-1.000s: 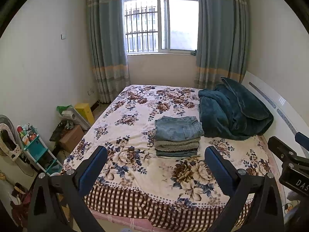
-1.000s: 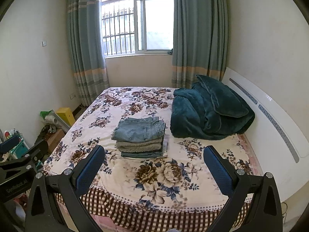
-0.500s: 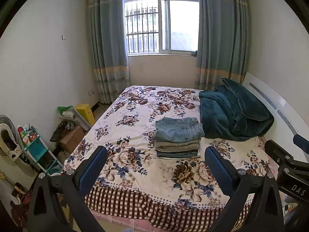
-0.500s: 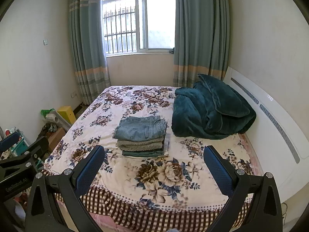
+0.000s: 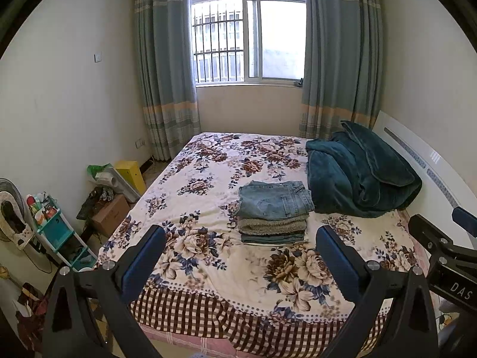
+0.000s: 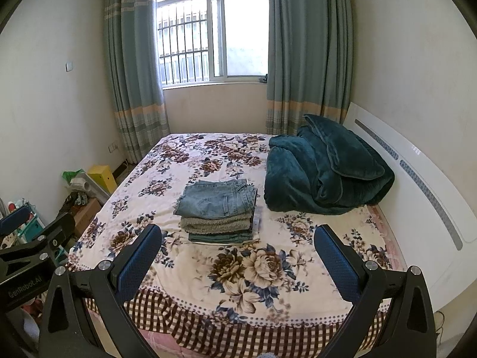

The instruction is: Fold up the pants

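A stack of folded pants (image 5: 274, 211) lies in the middle of the floral bed (image 5: 208, 256), blue jeans on top, a grey fleecy pair and a dark green pair under them. It also shows in the right wrist view (image 6: 219, 210). My left gripper (image 5: 241, 256) is open and empty, held back off the foot of the bed. My right gripper (image 6: 238, 253) is open and empty, beside it on the right, also off the bed. Each gripper's side shows in the other's view.
A dark teal blanket (image 5: 357, 173) is heaped by the white headboard (image 5: 423, 161) right of the stack. Left of the bed on the floor stand a cardboard box (image 5: 108, 213), a yellow box (image 5: 131, 174) and a teal shelf cart (image 5: 56, 235). A window with curtains is behind.
Both views have shifted slightly; the stack and bed sit a little lower and the grippers seem to have drawn back and tilted up slightly. Both stay open.
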The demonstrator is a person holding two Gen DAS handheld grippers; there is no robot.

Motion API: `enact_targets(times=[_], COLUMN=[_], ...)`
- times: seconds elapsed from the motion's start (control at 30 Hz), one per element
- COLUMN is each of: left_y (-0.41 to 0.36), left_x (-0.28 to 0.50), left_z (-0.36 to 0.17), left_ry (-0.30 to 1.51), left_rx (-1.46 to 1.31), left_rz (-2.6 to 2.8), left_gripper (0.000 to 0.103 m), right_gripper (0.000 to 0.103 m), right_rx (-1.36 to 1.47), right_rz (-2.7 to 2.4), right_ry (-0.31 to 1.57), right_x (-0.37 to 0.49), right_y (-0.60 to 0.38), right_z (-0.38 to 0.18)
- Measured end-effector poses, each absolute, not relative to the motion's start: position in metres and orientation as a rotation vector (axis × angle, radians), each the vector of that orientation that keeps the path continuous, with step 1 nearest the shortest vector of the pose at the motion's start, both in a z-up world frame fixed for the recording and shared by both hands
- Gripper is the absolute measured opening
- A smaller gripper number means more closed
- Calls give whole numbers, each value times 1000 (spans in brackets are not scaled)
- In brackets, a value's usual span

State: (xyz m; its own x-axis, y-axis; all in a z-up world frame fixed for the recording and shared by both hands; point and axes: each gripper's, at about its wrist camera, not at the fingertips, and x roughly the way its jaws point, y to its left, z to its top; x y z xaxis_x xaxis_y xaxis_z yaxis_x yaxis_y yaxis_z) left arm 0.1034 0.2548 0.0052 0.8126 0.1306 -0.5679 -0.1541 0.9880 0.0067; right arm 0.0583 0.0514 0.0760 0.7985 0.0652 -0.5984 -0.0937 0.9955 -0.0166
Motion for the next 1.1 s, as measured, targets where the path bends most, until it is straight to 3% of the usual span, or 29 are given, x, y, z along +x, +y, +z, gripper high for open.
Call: enact_targets(times=[1.1], left_y=[249], left_x=[97], left_z=[8], left_ry=[586], left_rx=[-39], left_rz=[164], left_gripper=[103], right_gripper=[103], right_rx=[-40], right_rz=[80], right_ry=[644], right_x=[55], right_y=[50], right_z=[71])
